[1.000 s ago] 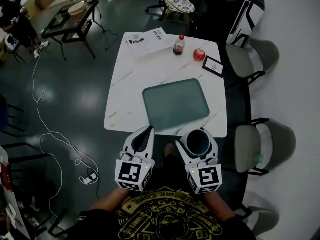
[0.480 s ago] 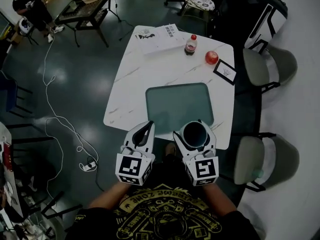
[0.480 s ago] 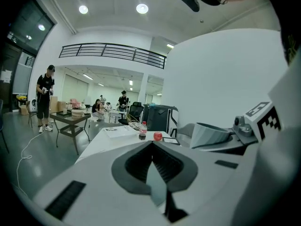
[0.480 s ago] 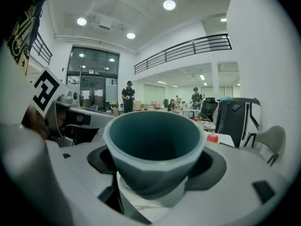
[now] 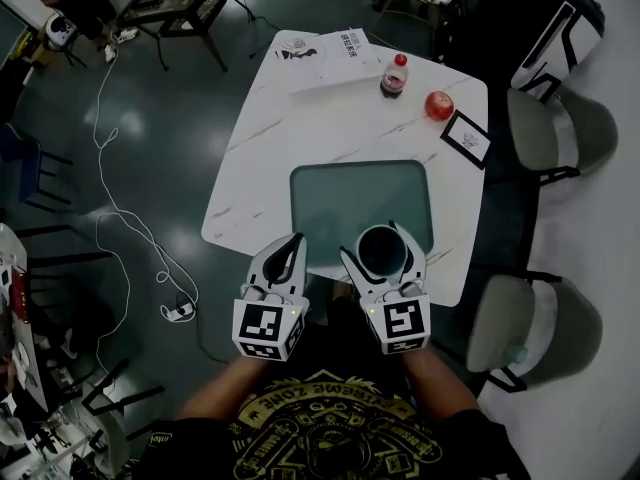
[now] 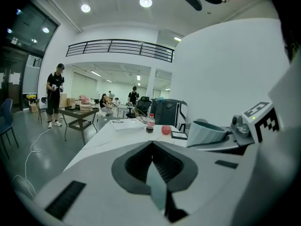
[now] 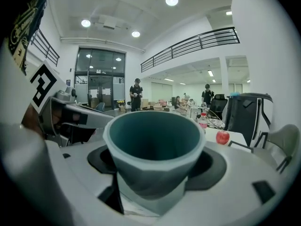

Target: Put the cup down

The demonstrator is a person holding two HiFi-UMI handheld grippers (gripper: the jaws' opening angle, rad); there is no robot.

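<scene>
Compared with a second back, both grippers are pushing forward from off the near edge to over the table [image 5: 262, 158], and the cup [image 5: 381, 252], which was short of the table edge, is now sitting over the near right part of the teal tray [image 5: 335, 193]. The right gripper [image 5: 379, 244] is keeping the same clamp on it, jaws spread wide around the cup wall, one on each side. The left gripper [image 5: 295, 248] is travelling alongside, just left of the right one, jaws pressed together with nothing in them, its tip hanging over the table's near edge just beside the tray's near left corner. Both are pointing away from the person and tipping slightly down, marker cubes facing up, forearms coming in from the bottom of the head view. The cup is staying upright, mouth up, empty, dull teal with a dark inside, slanted facets on the outer wall and a thick pale rim. Can't tell if its base is touching the tray. At the far side of the table, a bottle [image 5: 395, 76], an apple [image 5: 438, 105], a small framed card [image 5: 467, 138] and papers [image 5: 325, 53] are sitting well apart from the cup.
</scene>
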